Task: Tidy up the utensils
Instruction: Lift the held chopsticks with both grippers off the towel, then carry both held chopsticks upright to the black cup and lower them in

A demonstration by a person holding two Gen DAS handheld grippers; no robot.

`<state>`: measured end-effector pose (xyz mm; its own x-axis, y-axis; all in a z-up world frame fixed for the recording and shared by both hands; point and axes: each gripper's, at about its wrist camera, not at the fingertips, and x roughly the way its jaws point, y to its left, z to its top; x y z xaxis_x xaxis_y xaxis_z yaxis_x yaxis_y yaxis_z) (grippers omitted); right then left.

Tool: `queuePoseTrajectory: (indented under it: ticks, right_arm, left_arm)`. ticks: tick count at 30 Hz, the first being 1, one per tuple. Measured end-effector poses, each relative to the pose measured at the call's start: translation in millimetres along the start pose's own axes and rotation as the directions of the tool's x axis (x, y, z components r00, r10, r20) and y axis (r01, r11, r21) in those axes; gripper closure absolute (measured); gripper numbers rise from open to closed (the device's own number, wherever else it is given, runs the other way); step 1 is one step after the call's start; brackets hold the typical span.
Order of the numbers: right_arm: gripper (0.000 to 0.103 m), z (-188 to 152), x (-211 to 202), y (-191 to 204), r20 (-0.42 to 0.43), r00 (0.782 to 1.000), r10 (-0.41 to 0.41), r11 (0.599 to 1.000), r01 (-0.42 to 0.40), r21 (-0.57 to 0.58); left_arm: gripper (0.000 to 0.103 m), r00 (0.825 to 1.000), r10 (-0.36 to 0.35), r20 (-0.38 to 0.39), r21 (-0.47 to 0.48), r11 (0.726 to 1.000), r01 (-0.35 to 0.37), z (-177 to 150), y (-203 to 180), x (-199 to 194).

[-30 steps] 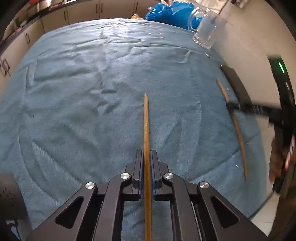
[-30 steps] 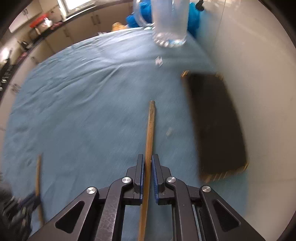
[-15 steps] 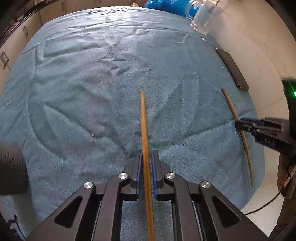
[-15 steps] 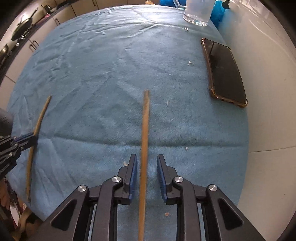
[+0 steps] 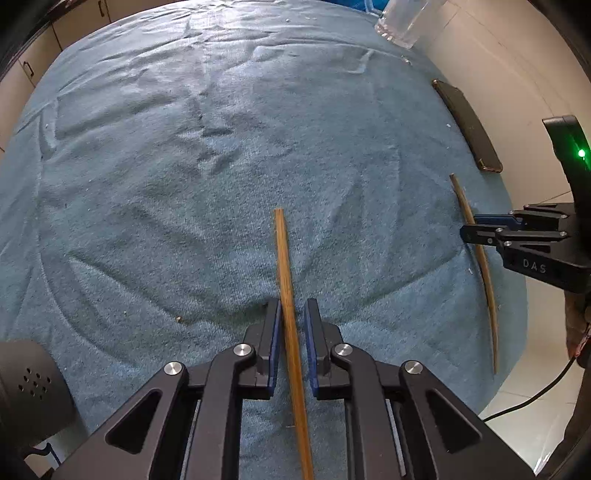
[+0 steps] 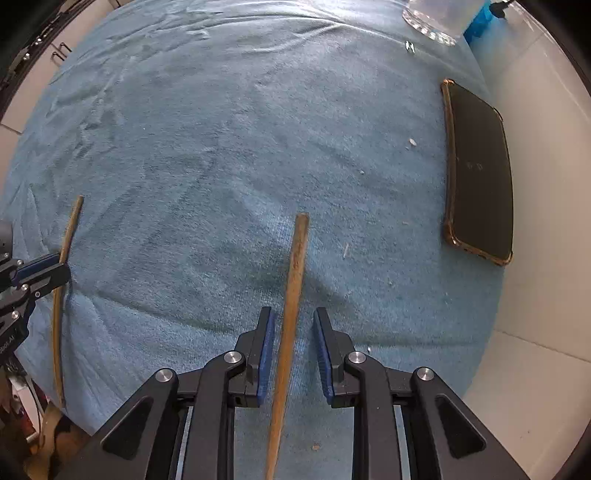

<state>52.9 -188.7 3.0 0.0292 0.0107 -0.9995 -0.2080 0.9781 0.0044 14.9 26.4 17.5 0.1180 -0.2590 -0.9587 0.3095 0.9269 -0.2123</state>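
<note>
Two brown wooden chopsticks lie roughly parallel on a blue towel [image 5: 184, 166]. One chopstick [image 5: 282, 251] runs between the jaws of my left gripper [image 5: 292, 302], which stand slightly apart with a thin gap on the right side. The other chopstick [image 6: 297, 251] lies between the jaws of my right gripper [image 6: 292, 312], open with a gap on both sides. Each wrist view also shows the other side: the right gripper [image 5: 469, 230] over its chopstick [image 5: 487, 288], and the left gripper [image 6: 61, 271] over its chopstick [image 6: 70, 225].
A black phone [image 6: 480, 177] in a brown case lies near the towel's right edge. A clear glass mug [image 6: 432, 18] stands at the far right corner. White floor shows beyond the right edge. A dark perforated object [image 5: 22, 380] sits at the lower left.
Both grippers were shut on their chopsticks and their jaws have since parted, the right wider than the left. The right gripper swung away from the phone, toward the table's near edge.
</note>
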Motion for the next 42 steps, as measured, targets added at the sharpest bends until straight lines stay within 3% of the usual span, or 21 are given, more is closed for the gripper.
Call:
queuePoseTrajectory:
  ticks: [4, 7, 10, 13, 22, 26, 29, 33, 42]
  right_arm:
    - [0.093, -8.6, -3.7, 9.4, 0.113, 0.994, -0.001, 1.000, 0.005, -0.030]
    - [0.095, -26.4, -6.8, 16.4, 0.196, 0.981, -0.015, 0.999, 0.023, -0.038]
    - [0.095, -39.1, -9.9, 22.8, 0.263, 0.965, 0.012, 1.000, -0.007, -0.017]
    - [0.095, -58.8, -21.2, 30.8, 0.353, 0.935, 0.049, 0.999, -0.048, -0.014]
    - [0.095, -127.5, -66.7, 62.9, 0.576, 0.806, 0.140, 0.988, -0.148, -0.033]
    - [0.095, -150.5, -87.9, 74.1, 0.634, 0.751, 0.181, 0.981, -0.188, -0.057]
    - [0.095, -157.1, -100.5, 80.3, 0.672, 0.712, 0.205, 0.975, -0.206, -0.079]
    - [0.095, -162.4, -111.8, 96.8, 0.708, 0.671, 0.221, 0.972, -0.207, -0.107]
    - [0.095, -169.2, -130.2, 139.2, 0.771, 0.601, 0.209, 0.978, -0.132, -0.162]
  left_arm:
    - [0.097, 0.996, -0.020, 0.085, -0.012, 1.000, 0.021, -12.8, 5.4, -3.2]
    - [0.097, 0.988, -0.034, 0.150, -0.057, 0.997, 0.043, -29.3, 12.3, -11.9]
    - [0.097, 0.971, -0.029, 0.239, -0.055, 0.998, 0.044, -50.6, 16.4, -35.2]
    - [0.097, 0.943, -0.017, 0.331, -0.049, 0.998, 0.035, -67.0, 12.5, -62.2]
    - [0.097, 0.842, 0.018, 0.539, -0.066, 0.998, 0.021, -117.0, 6.2, -117.2]
    - [0.097, 0.788, 0.041, 0.614, -0.086, 0.996, 0.015, -138.6, 15.0, -143.3]
    - [0.097, 0.731, 0.065, 0.680, -0.109, 0.994, 0.013, -153.2, 21.9, -163.2]
    - [0.097, 0.671, 0.119, 0.731, -0.155, 0.988, -0.007, -170.0, 31.4, -181.4]
    - [0.097, 0.592, 0.215, 0.777, -0.238, 0.970, -0.041, -188.4, 53.0, -209.2]
